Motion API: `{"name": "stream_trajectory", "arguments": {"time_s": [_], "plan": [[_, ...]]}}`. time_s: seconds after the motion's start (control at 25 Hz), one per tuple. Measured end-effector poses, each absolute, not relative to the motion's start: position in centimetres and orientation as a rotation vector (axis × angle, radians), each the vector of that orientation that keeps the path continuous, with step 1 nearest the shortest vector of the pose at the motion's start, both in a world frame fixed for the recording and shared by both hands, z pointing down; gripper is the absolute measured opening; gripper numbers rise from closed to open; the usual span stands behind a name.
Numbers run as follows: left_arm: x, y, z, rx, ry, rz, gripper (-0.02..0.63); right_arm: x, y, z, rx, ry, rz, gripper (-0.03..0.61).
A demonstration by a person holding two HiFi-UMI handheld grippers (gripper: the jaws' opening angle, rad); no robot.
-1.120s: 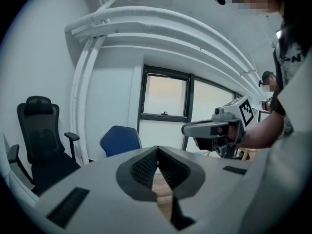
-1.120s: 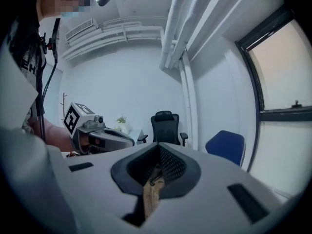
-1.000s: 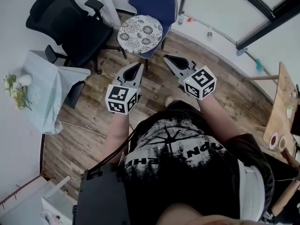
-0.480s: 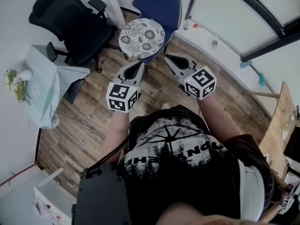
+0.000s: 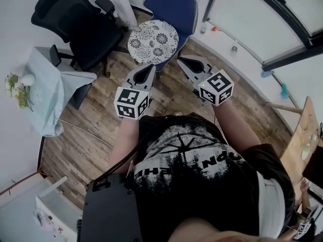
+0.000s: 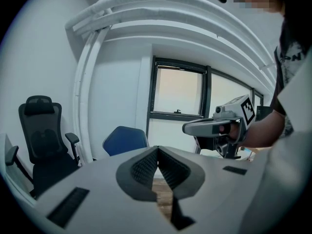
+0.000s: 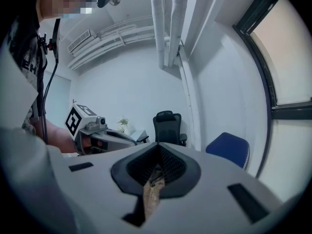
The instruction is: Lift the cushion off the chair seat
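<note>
The left gripper [image 5: 149, 68] was found clenched, its jaws pressed together at the tips with nothing caught between them. The right gripper [image 5: 183, 62] was likewise clenched and empty. Both were held side by side above the floor [image 5: 96, 135], a gap being kept between them, and both were pointed toward the chair [image 5: 174, 4]. Each was gripped by a bare forearm, and a marker cube was carried at the rear of each.

The cushion [image 5: 153, 40], round and printed with a dark floral pattern on white, was seen lying flat on the blue seat of the chair, just beyond the jaw tips in the head view and touched by neither gripper. In the two gripper views only the blue chair back could be made out, the cushion being hidden behind the gripper bodies.

A black office chair [image 5: 75, 24] was placed to the left of the blue one, near the white wall. Further left, a small table [image 5: 50, 97] draped in a pale cloth was set, with a posy [image 5: 15, 92] laid on it. A dark-framed window [image 5: 282, 29] was seen at the upper right. The wood-plank floor was laid across the room, and the person's black printed shirt [image 5: 192, 170] filled the lower part of the head view.
</note>
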State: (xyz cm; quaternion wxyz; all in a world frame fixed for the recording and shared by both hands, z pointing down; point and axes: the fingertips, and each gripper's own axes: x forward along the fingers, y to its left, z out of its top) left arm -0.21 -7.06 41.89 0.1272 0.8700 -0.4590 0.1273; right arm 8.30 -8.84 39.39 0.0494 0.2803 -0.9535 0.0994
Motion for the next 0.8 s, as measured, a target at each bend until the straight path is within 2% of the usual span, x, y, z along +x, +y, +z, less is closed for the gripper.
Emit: {"name": "stream_trajectory", "arguments": {"time_s": [0.8], "plan": [[-4.3,-19.4,41.2,2.687,-1.137,0.384,0.012,3.9,-19.0,40.0,1.058,-2.825,0.256,0.018]]}}
